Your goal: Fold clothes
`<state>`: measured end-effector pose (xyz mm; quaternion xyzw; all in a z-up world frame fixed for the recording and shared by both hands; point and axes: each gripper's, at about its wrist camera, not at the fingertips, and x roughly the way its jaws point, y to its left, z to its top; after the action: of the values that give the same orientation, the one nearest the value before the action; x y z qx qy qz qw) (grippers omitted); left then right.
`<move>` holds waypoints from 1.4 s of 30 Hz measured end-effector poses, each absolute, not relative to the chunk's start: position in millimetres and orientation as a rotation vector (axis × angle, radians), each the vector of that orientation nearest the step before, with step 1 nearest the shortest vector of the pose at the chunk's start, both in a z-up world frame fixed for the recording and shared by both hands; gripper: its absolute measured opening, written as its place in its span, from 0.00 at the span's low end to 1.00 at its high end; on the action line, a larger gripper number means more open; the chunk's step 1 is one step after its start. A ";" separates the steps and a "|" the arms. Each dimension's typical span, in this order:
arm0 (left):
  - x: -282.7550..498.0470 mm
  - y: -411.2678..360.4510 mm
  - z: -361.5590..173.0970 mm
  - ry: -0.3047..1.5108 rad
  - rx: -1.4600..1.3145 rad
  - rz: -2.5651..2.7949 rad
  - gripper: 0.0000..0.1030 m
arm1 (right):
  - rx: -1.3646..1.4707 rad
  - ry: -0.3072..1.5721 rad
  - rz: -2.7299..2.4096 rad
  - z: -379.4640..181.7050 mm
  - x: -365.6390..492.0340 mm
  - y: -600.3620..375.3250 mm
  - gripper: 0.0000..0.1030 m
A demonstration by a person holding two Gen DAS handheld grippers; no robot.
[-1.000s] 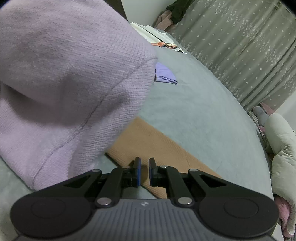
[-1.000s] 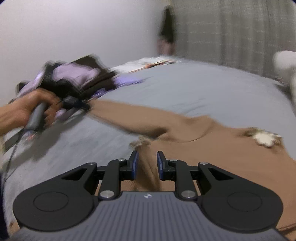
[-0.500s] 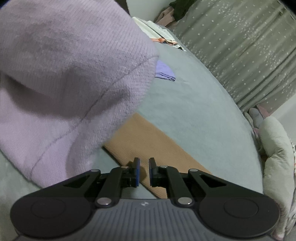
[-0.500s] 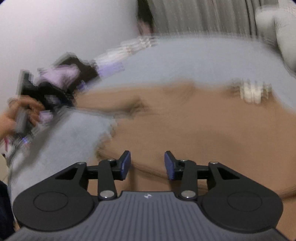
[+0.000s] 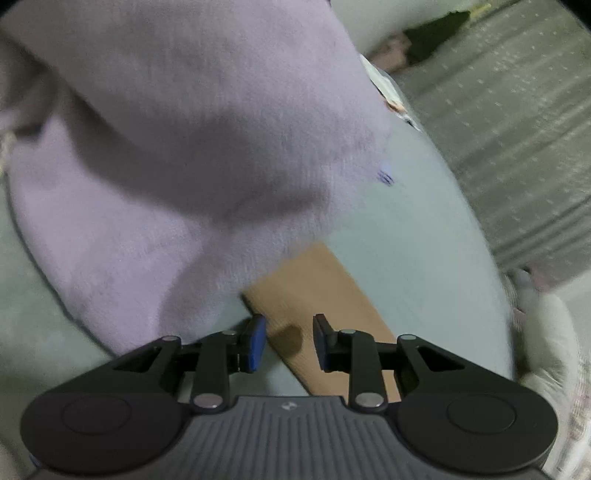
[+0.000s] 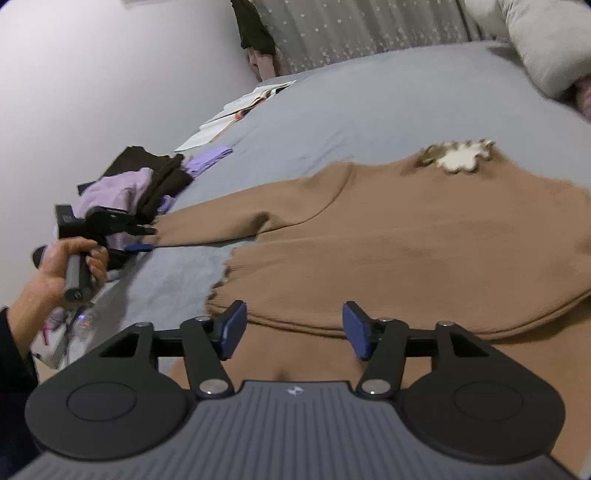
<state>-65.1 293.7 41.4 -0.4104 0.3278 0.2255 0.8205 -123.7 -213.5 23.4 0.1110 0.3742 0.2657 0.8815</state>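
Observation:
A brown sweater (image 6: 406, 236) lies spread on the grey bed (image 6: 369, 99), its collar with a cream ruffle (image 6: 458, 157) far away and one sleeve stretched left. My right gripper (image 6: 291, 328) is open just above the sweater's near hem. My left gripper (image 5: 288, 341) is open over the end of the brown sleeve (image 5: 314, 288); in the right wrist view the left gripper (image 6: 144, 239) sits at the sleeve's cuff, held by a hand. A lilac knit garment (image 5: 184, 129) fills the left wrist view close to the left gripper.
A pile of lilac and dark brown clothes (image 6: 147, 184) lies at the bed's left edge by the wall. Papers (image 6: 236, 110) lie farther back. A patterned curtain (image 6: 351, 33) and a pale quilt (image 6: 535, 40) stand behind the bed.
Both grippers have opened from nearly shut. The right gripper has moved right and down over the sweater's hem. The left gripper has edged closer to the sleeve's end.

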 end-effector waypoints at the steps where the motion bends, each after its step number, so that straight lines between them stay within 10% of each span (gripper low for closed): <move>1: -64.2 292.1 42.7 0.702 -0.863 0.495 0.27 | 0.214 0.780 0.525 23.3 -122.6 -216.8 0.65; 7: -57.2 285.8 55.0 0.733 -0.692 0.645 0.28 | 0.108 0.748 0.400 27.3 -120.5 -237.1 0.84; 11: -34.3 282.2 45.4 0.709 -0.655 0.544 0.90 | 0.051 0.705 0.327 30.4 -121.0 -243.3 0.85; 14: -29.6 273.0 39.3 0.671 -0.597 0.515 0.92 | 0.093 0.705 0.357 32.2 -120.7 -249.6 0.85; 16: -26.6 269.4 36.9 0.665 -0.554 0.503 0.75 | 0.089 0.697 0.372 33.9 -123.6 -250.8 0.85; 18: -23.4 266.3 35.4 0.664 -0.514 0.490 0.12 | 0.077 0.687 0.385 35.5 -126.6 -251.6 0.85; 19: -22.7 266.4 34.1 0.662 -0.517 0.482 0.07 | 0.070 0.680 0.389 37.5 -128.2 -251.8 0.85; 42: -92.9 134.7 171.1 0.178 -0.441 -0.100 0.07 | 0.336 0.592 0.251 67.4 -130.6 -332.3 0.85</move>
<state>-92.9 134.7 171.1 -0.2181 0.0882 -0.0495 0.9707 -130.6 -332.3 67.4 0.1644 0.2897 0.1227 0.9349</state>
